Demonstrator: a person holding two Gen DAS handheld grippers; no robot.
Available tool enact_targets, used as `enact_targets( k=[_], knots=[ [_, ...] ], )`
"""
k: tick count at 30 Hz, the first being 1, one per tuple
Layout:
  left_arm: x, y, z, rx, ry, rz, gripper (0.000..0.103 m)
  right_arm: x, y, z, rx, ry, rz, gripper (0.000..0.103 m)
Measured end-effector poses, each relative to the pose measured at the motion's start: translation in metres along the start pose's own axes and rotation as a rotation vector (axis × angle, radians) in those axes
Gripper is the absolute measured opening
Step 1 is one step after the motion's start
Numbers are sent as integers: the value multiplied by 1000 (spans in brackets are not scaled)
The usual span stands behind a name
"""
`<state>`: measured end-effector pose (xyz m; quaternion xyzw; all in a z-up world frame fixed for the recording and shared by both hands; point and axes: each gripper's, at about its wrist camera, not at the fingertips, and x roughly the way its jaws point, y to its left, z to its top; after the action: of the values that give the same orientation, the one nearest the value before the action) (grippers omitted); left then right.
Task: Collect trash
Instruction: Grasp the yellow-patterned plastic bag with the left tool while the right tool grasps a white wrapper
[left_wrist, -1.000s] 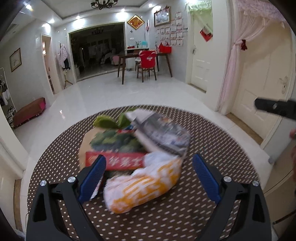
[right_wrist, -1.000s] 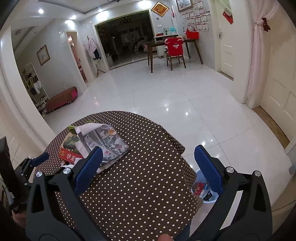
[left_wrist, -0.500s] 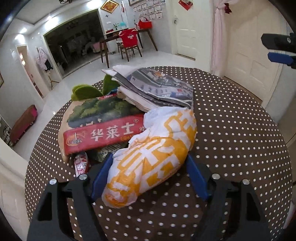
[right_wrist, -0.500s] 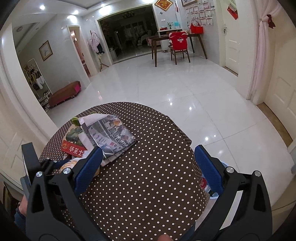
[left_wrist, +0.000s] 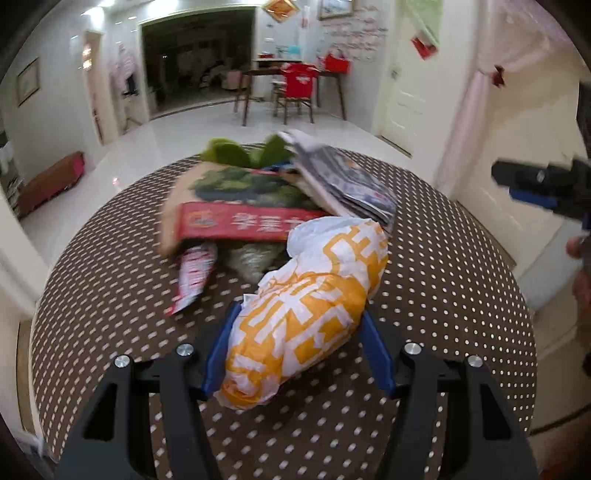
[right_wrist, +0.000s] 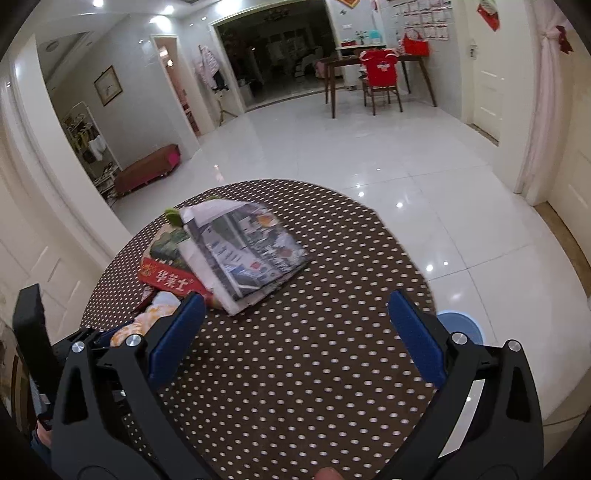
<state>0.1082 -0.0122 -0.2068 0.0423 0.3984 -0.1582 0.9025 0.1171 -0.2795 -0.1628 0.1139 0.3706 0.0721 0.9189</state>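
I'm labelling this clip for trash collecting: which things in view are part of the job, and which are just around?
Job:
- orange-and-white plastic bag, held in the left gripper
- folded newspaper
- red-banded package
- small red wrapper
- blue bin on the floor
- right gripper, open

Just around:
- dotted table
- red-covered chair
- low bench

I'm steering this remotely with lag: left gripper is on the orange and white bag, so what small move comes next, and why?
Probably lift the orange and white bag a little, straight up. The left gripper looks shut on its lower end, while the top lies against the newspaper and red package. The right gripper hangs open, and the blue bin sits right of the table.
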Motion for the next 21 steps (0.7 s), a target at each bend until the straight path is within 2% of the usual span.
enact_targets(
  k=[6, 10, 12, 14, 18, 21],
  knots=[
    [-32, 41, -11, -124, -56, 108, 62, 26, 34, -6, -42, 49, 76, 97],
    [-41, 72, -20, -212, -63, 169, 62, 48, 68, -14, -87, 98, 151, 97],
    [-44, 82, -22, -239, -66, 186, 62, 61, 89, -18, -115, 126, 196, 91],
    [-48, 92, -27, -264, -69, 211, 62, 73, 107, -21, -133, 153, 232, 81],
    [-54, 113, -33, -312, -80, 250, 62, 95, 148, -24, -187, 192, 307, 74],
    [-61, 129, -38, -363, -86, 277, 62, 115, 174, -26, -201, 226, 350, 66]
  ],
)
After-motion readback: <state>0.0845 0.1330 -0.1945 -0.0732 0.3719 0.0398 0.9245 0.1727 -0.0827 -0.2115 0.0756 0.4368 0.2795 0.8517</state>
